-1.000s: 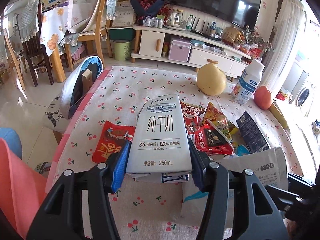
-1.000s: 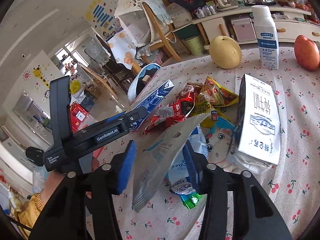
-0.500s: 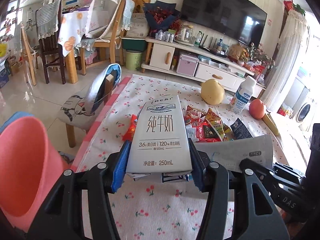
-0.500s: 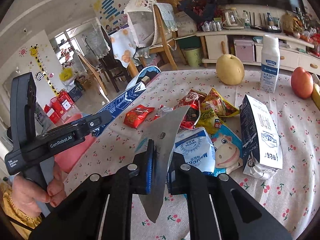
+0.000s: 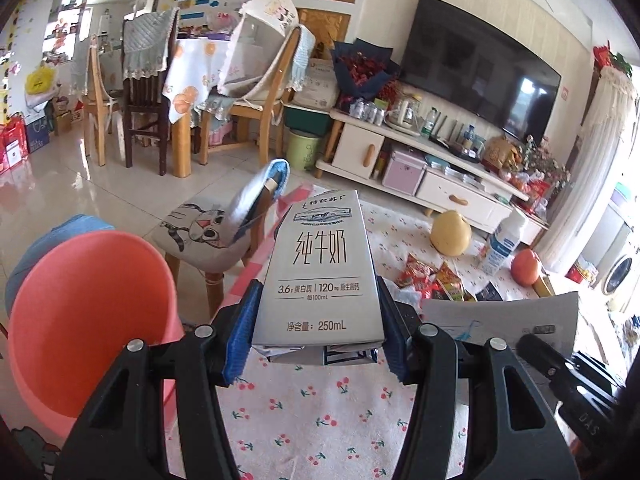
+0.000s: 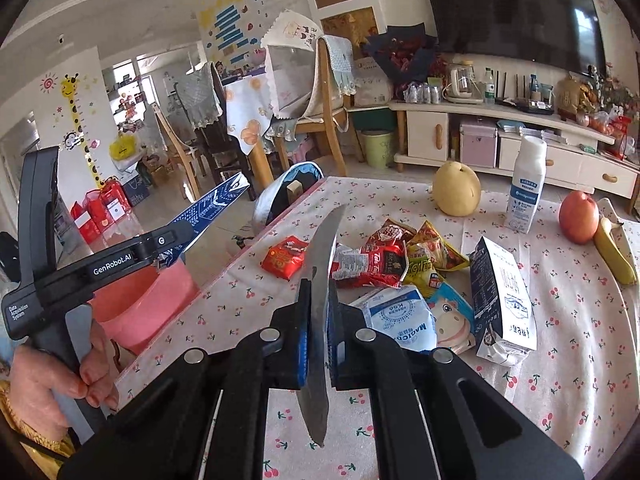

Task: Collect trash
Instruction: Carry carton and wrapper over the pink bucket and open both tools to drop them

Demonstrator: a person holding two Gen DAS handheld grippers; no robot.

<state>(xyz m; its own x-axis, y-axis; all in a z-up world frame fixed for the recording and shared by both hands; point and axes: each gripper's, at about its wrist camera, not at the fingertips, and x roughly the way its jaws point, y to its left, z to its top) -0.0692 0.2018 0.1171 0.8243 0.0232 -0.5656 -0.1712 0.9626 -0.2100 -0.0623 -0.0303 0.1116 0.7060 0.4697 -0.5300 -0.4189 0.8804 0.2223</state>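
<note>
Left gripper (image 5: 316, 344) jaws clamp the milk carton (image 5: 318, 272); right gripper (image 6: 318, 340) jaws pinch a flat wrapper (image 6: 322, 300) edgewise.

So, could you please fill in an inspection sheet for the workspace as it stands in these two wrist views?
Surface: table under a cherry-print cloth.
Job's things: milk carton held over the table's edge; flat silver wrapper lifted; pink bin on the floor beside the table; snack wrappers and a second carton on the cloth.
Clutter: pear, bottle, apple, banana.
Grippers: left gripper clamps the milk carton; right gripper shut on the silver wrapper, its fingers having just closed.
Cables: nothing seen.
Surroundings: chairs, TV stand, television.
</note>
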